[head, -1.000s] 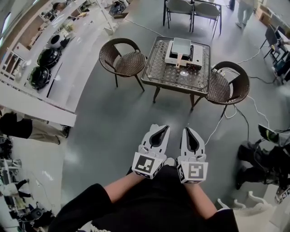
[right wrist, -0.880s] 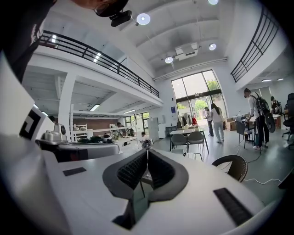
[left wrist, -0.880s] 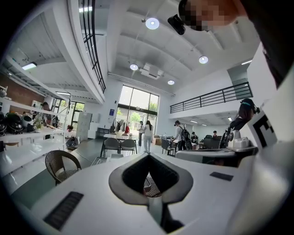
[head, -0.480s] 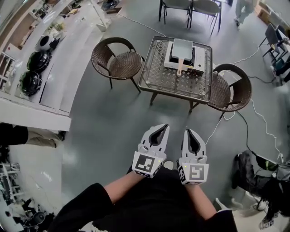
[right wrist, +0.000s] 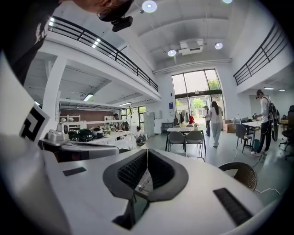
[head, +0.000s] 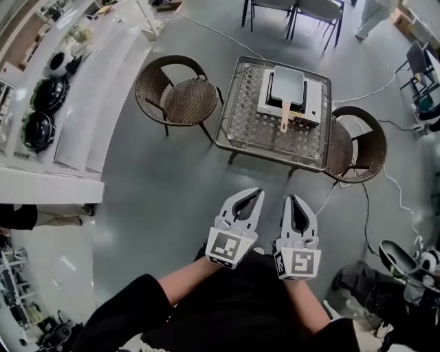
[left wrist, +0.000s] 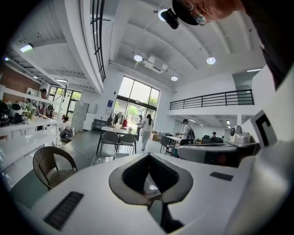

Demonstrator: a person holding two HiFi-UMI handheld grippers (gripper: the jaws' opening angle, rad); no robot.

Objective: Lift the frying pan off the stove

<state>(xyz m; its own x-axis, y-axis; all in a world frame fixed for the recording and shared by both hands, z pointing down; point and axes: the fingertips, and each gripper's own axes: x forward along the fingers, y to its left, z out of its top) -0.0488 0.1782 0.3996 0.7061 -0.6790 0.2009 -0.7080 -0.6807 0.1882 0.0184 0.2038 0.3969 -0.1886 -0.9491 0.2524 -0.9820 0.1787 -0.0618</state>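
A square grey frying pan with a pale wooden handle rests on a white stove on a wicker-and-glass table. The table stands well ahead of me across bare floor. Both grippers are held side by side close to my body, far short of the table. My left gripper has its jaws together and holds nothing. My right gripper is also shut and empty.
Wicker chairs flank the table on the left and right. A white counter with black cookers runs along the left. A cable crosses the floor. Grey chairs stand behind; dark bags lie at the right.
The head view has shifted: the table with the stove now sits a little lower and to the right. Both grippers stay shut in the same place before my body.
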